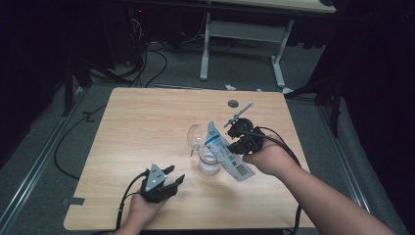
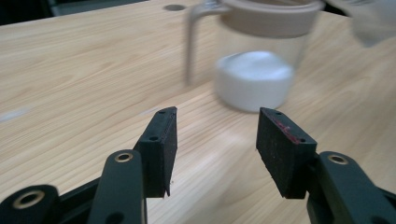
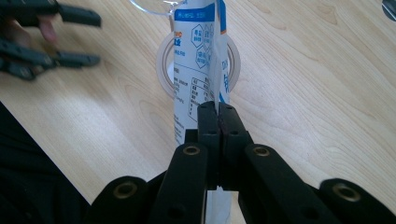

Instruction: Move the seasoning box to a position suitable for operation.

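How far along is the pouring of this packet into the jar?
Done: white powder already sits in the glass jar, its lid flipped open. In hand: the right tool pinches the packet tilted over the jar. Left: emptying it, closing the lid; the left tool waits open.

Right of centre in the high view we see a white-and-blue printed packet [image 1: 230, 152] tilted over a clear jar [image 1: 209, 162] (white powder inside).

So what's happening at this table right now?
A person works with a gripper in each hand. The right gripper is shut on a white and blue packet, held tilted over an open clear jar with white powder at its bottom. The left gripper sits open and empty beside the jar, near the table's front edge.
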{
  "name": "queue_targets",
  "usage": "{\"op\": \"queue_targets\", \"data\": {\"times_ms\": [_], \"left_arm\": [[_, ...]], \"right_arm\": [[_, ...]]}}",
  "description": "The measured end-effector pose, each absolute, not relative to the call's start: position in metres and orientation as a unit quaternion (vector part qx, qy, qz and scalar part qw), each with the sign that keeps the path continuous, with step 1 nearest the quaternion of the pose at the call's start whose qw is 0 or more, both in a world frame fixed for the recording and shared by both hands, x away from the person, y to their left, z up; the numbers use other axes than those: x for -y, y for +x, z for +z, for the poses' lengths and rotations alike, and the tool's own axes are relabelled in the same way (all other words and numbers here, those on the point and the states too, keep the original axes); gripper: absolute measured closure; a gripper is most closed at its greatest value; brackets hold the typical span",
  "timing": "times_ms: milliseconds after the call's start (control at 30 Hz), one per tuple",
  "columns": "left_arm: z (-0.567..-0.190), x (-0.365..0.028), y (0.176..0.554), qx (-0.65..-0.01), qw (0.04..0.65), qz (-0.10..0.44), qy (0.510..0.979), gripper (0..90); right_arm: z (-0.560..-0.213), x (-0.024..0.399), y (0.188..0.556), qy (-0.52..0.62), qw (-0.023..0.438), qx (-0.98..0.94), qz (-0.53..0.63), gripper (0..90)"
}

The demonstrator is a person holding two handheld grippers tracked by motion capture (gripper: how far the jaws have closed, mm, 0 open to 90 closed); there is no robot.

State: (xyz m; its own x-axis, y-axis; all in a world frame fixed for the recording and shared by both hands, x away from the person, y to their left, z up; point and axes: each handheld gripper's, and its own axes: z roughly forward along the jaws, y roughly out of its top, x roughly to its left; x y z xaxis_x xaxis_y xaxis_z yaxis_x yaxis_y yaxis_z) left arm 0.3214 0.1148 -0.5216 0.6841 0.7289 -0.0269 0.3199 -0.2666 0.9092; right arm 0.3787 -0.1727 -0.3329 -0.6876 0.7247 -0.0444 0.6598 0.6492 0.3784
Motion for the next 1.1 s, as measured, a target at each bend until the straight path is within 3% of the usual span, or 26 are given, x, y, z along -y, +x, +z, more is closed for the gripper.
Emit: {"op": "queue_targets", "data": {"times_ms": [433,1100], "left_arm": [[-0.522,-0.194,0.327,-0.415,0.504,0.244,0.717,47.2],[-0.522,-0.208,0.33,-0.432,0.511,0.244,0.701,46.9]], "right_arm": [[-0.331,0.184,0.375,0.394,0.104,-0.897,0.17,89.7],[-0.359,0.223,0.389,0.447,0.118,-0.877,0.132,89.7]]}}
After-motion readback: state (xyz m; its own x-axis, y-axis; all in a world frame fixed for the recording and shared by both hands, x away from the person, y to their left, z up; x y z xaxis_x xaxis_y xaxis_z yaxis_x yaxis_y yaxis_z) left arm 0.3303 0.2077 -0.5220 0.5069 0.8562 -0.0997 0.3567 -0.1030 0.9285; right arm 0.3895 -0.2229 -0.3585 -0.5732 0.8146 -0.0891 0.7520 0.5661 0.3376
